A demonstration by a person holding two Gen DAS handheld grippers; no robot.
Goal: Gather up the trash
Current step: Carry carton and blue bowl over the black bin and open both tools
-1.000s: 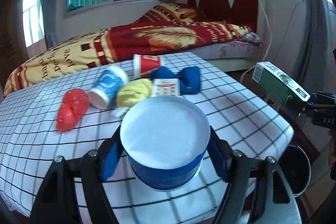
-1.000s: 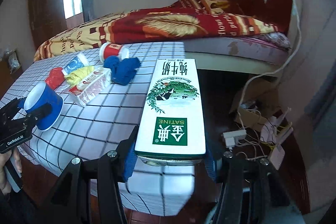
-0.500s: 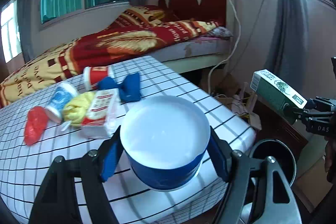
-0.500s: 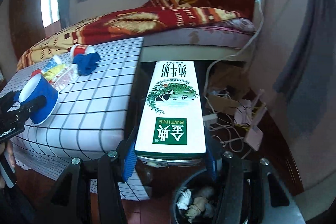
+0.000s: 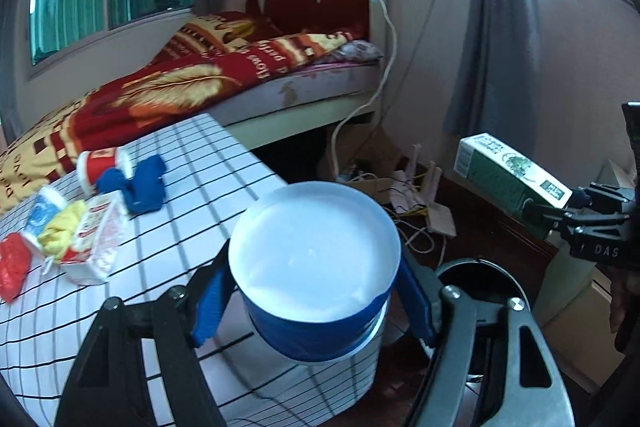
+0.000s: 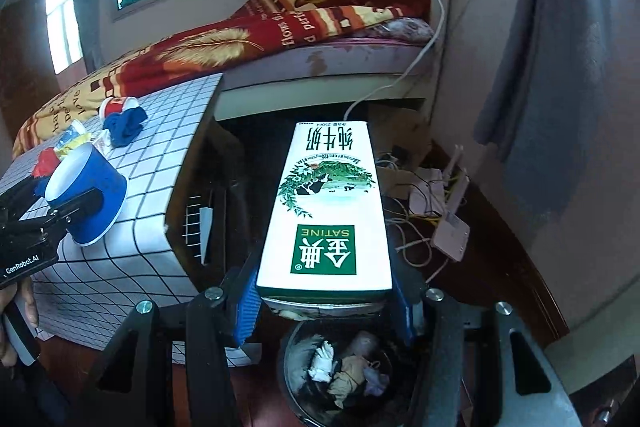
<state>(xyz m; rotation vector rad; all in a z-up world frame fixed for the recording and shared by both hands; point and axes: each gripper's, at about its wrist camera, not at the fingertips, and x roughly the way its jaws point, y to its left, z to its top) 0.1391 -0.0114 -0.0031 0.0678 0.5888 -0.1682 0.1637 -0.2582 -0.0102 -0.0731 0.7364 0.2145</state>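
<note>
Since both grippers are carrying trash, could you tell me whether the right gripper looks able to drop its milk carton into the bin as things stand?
Probably yes: the right gripper holds the milk carton right above the open bin, with nothing between them.

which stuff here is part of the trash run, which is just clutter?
Job:
- blue cup in left claw
- milk carton in right claw
- bin
- cups and wrappers on the table

Clutter:
- bed
- cables
- curtain
</note>
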